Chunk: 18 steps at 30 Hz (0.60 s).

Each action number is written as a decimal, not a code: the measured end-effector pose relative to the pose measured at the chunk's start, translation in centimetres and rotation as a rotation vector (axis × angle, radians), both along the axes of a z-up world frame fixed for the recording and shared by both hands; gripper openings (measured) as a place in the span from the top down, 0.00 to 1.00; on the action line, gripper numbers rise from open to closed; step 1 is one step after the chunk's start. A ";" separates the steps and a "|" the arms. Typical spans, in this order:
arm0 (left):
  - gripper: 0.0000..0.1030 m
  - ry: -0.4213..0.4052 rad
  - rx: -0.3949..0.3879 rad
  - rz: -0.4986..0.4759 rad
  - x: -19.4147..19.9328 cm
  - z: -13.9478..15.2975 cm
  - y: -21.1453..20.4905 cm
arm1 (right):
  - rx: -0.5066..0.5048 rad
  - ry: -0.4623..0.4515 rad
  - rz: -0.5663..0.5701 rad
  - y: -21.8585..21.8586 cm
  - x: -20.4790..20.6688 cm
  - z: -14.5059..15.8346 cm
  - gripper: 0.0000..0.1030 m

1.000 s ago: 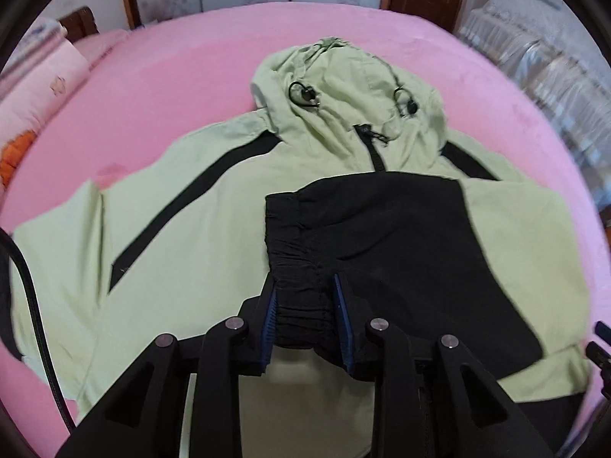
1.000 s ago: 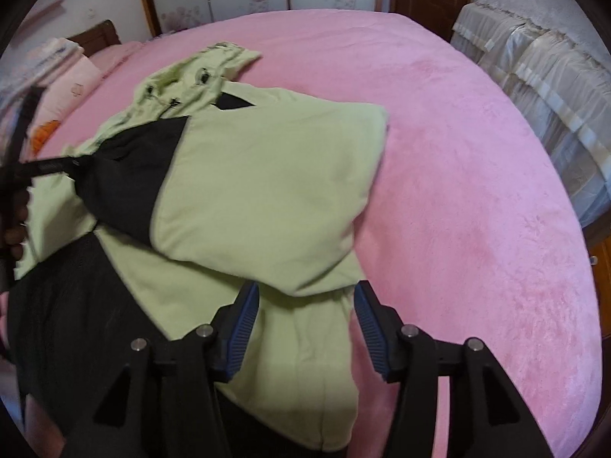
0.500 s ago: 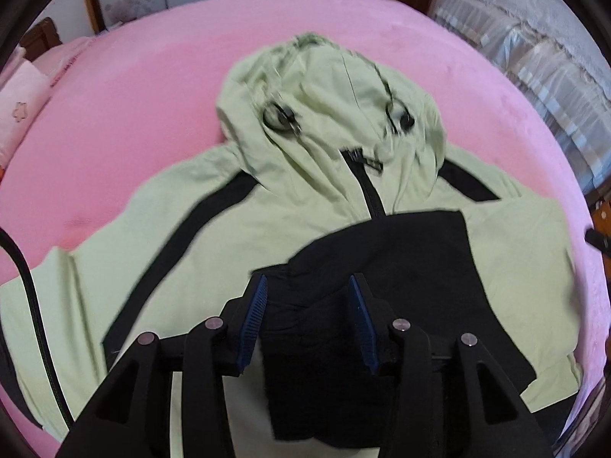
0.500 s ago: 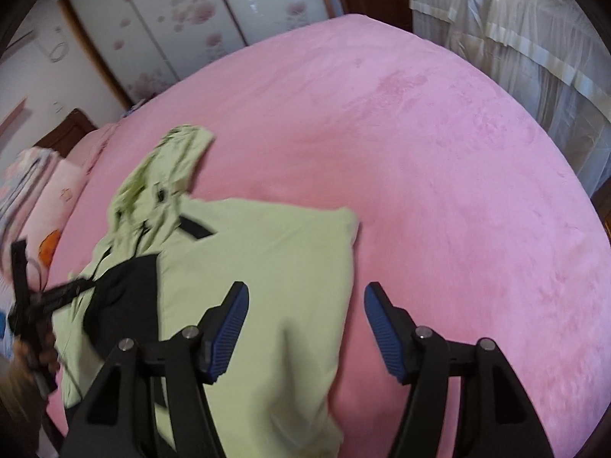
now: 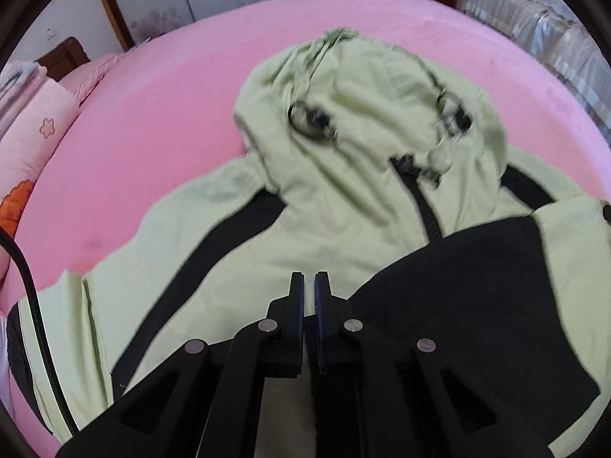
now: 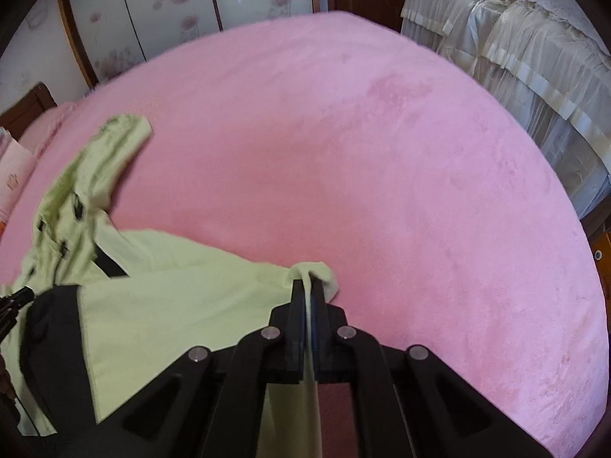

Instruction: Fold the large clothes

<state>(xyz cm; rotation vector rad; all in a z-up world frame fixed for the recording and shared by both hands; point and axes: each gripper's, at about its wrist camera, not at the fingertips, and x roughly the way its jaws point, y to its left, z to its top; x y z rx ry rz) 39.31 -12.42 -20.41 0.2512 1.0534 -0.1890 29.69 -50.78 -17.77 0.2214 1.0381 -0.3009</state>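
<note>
A light green hooded jacket point(image 5: 336, 191) with black panels lies face up on the pink bed, hood at the far end. Its right sleeve is folded across the chest, the black cuff part point(image 5: 477, 286) on top. My left gripper point(image 5: 309, 286) is shut and empty above the jacket's chest, just left of the folded sleeve. My right gripper point(image 6: 307, 290) is shut on the jacket's green folded edge point(image 6: 317, 271) at its right side. The jacket also shows in the right wrist view point(image 6: 172, 297).
The pink bed cover point(image 6: 382, 152) spreads wide to the right of the jacket. Pink pillows point(image 5: 30, 145) lie at the left. A cream draped bed or sofa point(image 6: 515, 45) stands at the right, wardrobe doors point(image 6: 172, 11) at the back.
My left gripper let go of the black sleeve cuff, left it on the chest and shut empty. My right gripper was open and has shut on the jacket's right folded edge.
</note>
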 end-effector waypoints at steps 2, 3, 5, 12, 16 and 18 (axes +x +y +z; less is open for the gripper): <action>0.97 -0.011 0.016 -0.011 -0.4 -0.2 -0.1 | -0.018 0.014 0.008 0.3 -0.1 -0.2 0.97; 0.97 -0.006 0.017 -0.017 -0.5 0.0 -0.1 | -0.009 0.010 0.001 0.3 -0.5 0.3 0.92; 0.96 0.014 -0.003 -0.025 -0.7 0.7 0.3 | 0.047 -0.002 -0.013 -0.2 -1.7 2.0 0.83; 0.87 0.008 -0.010 -0.141 -4.4 5.0 -0.5 | 0.067 -0.043 0.082 1.1 -9.0 6.9 0.56; 0.86 0.058 -0.070 -0.169 -7.6 5.2 -1.0 | 0.129 -0.039 0.104 2.4 -13.0 5.8 0.51; 0.83 0.070 -0.082 -0.154 -8.5 4.5 -0.8 | 0.156 -0.029 0.104 2.8 -14.5 4.6 0.51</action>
